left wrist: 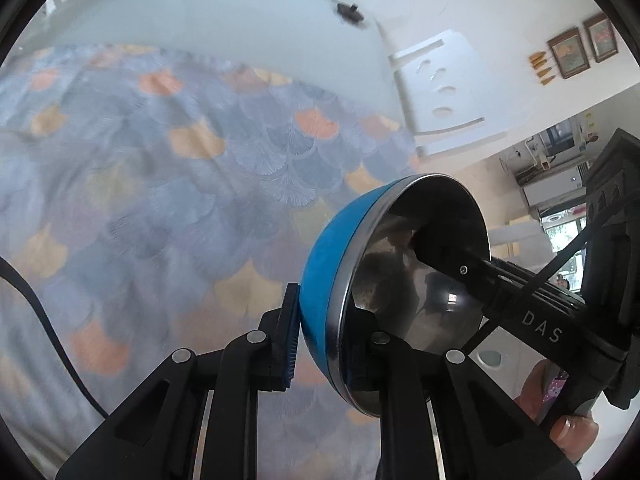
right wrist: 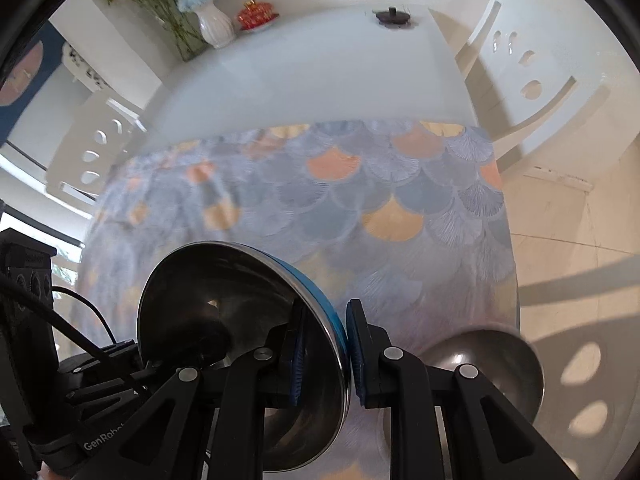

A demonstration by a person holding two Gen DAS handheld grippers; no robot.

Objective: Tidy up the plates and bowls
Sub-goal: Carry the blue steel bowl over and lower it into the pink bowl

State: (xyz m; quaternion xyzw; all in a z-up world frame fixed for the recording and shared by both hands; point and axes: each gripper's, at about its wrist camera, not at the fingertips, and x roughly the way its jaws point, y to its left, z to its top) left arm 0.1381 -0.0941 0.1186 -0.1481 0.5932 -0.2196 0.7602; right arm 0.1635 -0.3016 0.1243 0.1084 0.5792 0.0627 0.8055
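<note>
Bowl: your blue bowl [left wrist: 324,268] has a blue outer shell, a mirror-bright steel inside and a steel rim; it hangs tipped on edge above the scale-patterned cloth [left wrist: 160,184] on the bench [left wrist: 200,12].
Left gripper [left wrist: 324,344]: closed on the bowl's rim at 6 o'clock, one pad outside, one inside.
Right gripper [right wrist: 326,360]: clamped on the same bowl's rim.
Right view only: a second steel bowl [right wrist: 496,364] at 4 o'clock on the cloth, a white vase [right wrist: 216,26] at 11 o'clock.
Left view only: picture frames [left wrist: 582,48] at 2 o'clock.
</note>
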